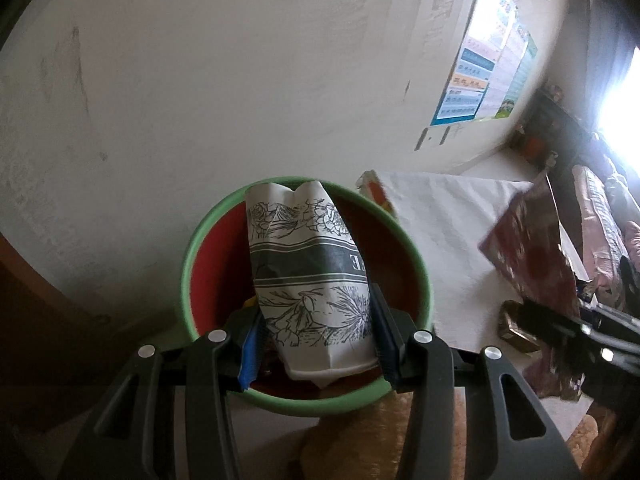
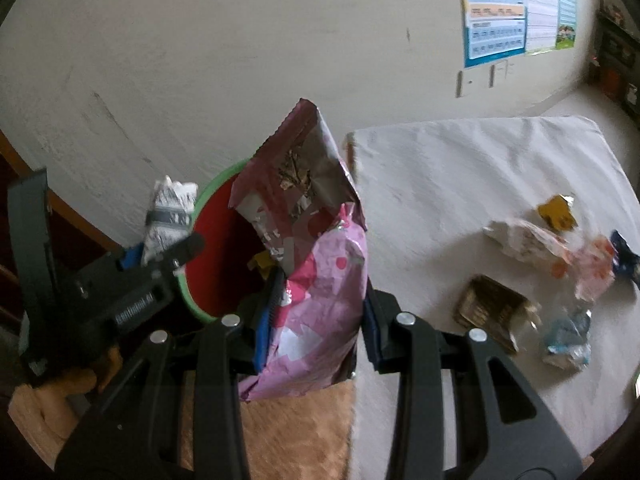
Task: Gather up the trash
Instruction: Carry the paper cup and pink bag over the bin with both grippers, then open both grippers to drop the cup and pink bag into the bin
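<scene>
Trash is mid-transfer: left gripper [image 1: 320, 336] is clamping a white floral-print paper bag [image 1: 308, 280] right over the open mouth of the green-rimmed bin [image 1: 416, 256], red inside. Pads are pressing both sides of the bag's lower half, with its top leaning toward the bin's far rim.

Right gripper [image 2: 320, 320] is clamping a crumpled pink foil snack bag [image 2: 316, 276], torn mouth up, hanging just beside the bin's near-right rim, not yet over the opening. The bag mouth may still be holding crumbs; blur makes it hard to tell.

To do this well: left should be centring the paper bag over the bin and letting go only once the bag's bottom is inside the rim line, otherwise it's tipping out over the edge. Right should be waiting or approaching from the bin's right side, since both grippers are crowding one opening. Keep the foil bag upright until it's over the bin.

Remaining pile, a white wrapper [image 2: 520, 240], a brown tray [image 2: 490, 306] and a clear plastic scrap [image 2: 568, 340], is lying on the white cloth [image 2: 460, 168] well right of the bin.
</scene>
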